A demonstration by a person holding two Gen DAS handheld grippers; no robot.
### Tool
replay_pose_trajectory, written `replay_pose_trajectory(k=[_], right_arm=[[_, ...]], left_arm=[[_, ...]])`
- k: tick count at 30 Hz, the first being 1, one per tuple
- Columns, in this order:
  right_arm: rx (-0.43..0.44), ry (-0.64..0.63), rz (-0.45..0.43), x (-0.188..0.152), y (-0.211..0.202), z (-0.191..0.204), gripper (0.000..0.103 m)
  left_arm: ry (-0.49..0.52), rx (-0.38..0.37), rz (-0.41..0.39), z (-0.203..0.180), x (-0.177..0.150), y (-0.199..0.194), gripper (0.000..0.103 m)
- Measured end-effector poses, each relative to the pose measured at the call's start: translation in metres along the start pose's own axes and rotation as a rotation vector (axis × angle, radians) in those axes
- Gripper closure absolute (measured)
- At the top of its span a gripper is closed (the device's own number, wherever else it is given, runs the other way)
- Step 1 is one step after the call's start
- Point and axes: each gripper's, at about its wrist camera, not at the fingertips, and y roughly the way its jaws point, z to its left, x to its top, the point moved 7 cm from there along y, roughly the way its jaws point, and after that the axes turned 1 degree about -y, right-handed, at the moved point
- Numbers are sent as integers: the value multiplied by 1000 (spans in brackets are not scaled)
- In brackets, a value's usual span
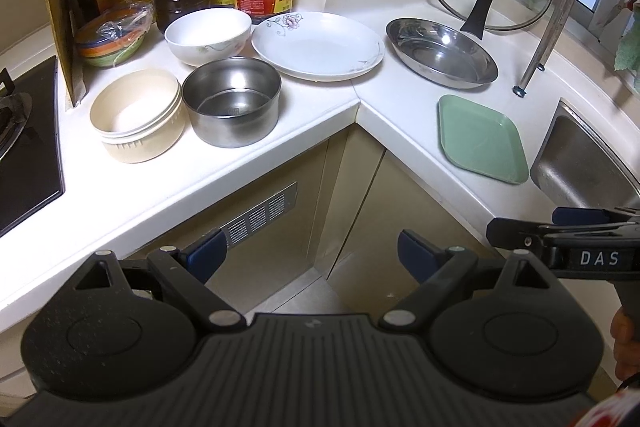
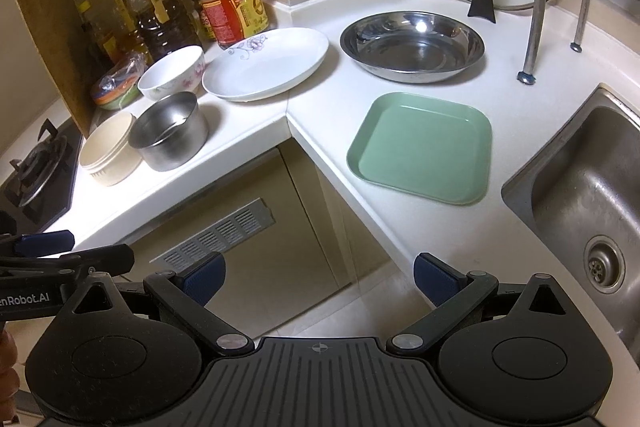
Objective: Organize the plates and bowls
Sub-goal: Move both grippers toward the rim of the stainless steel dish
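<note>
Six dishes on white counter (image 1: 280,163), none stacked.
left gripper (image 1: 310,253): jaws wide, empty.
right gripper (image 2: 320,277): jaws wide, empty.
green tray (image 2: 424,147): beside sink (image 2: 576,187); likely light; pinch the rim.
floral plate (image 1: 316,45): likely fragile, slick glaze; take the rim.
steel bowl (image 1: 232,99): stiff, slippery wall.

Both grippers are built of black plastic. The left gripper (image 1: 312,255) and right gripper (image 2: 320,277) carry blue finger pads, silver pivot screws and ribbed bases. White lettering "DAS" is printed on the right one's side.
</note>
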Motion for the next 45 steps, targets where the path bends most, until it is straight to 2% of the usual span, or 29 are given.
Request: replay_pose_trajectory(k=[13, 19, 26, 33, 40, 45], right_arm=[[-38, 127, -81, 12, 3, -9, 3], [-88, 165, -124, 15, 5, -13, 3], [-152, 240, -167, 22, 6, -29, 3], [-185, 243, -207, 41, 8, -48, 3], [-162, 235, -223, 71, 26, -74, 3], [-150, 219, -252, 93, 38, -98, 3]], left_arm=[[76, -92, -18, 8, 31, 17, 11], [121, -113, -50, 12, 47, 27, 11], [135, -127, -48, 9, 60, 46, 11], [139, -138, -75, -7, 81, 60, 11], [117, -151, -99, -30, 108, 80, 11], [106, -161, -113, -54, 129, 103, 16]])
